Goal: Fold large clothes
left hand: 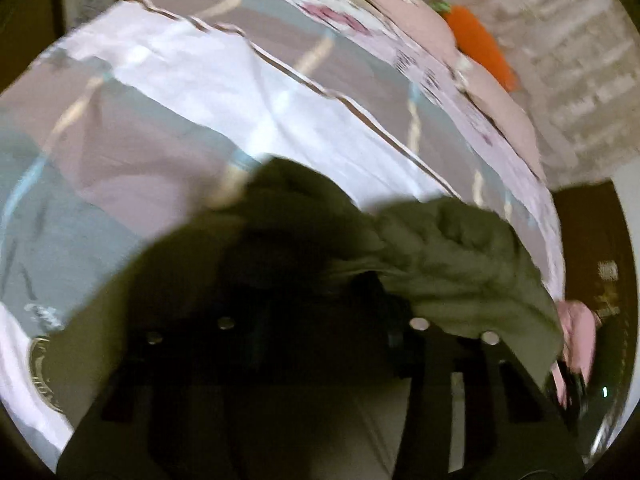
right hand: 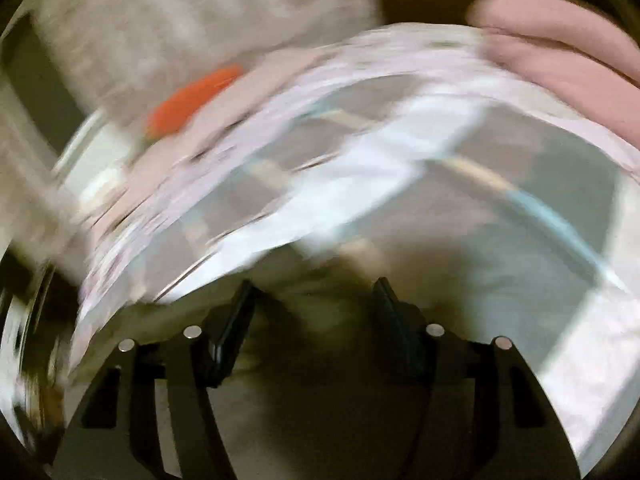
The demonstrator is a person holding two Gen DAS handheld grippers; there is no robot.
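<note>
A dark olive-green garment is bunched over my left gripper above the bed. The cloth covers the left fingers, so the jaws cannot be made out. In the right wrist view my right gripper has its fingers apart, with olive cloth lying between and under them. This view is badly blurred. In the left wrist view a hand in a pink sleeve holding the other gripper's handle shows at the right edge.
The bed has a sheet of white, grey and mauve blocks with thin stripes. An orange carrot plush lies at its far side by a pale brick wall; it also shows in the right wrist view. Pink bedding is at the right.
</note>
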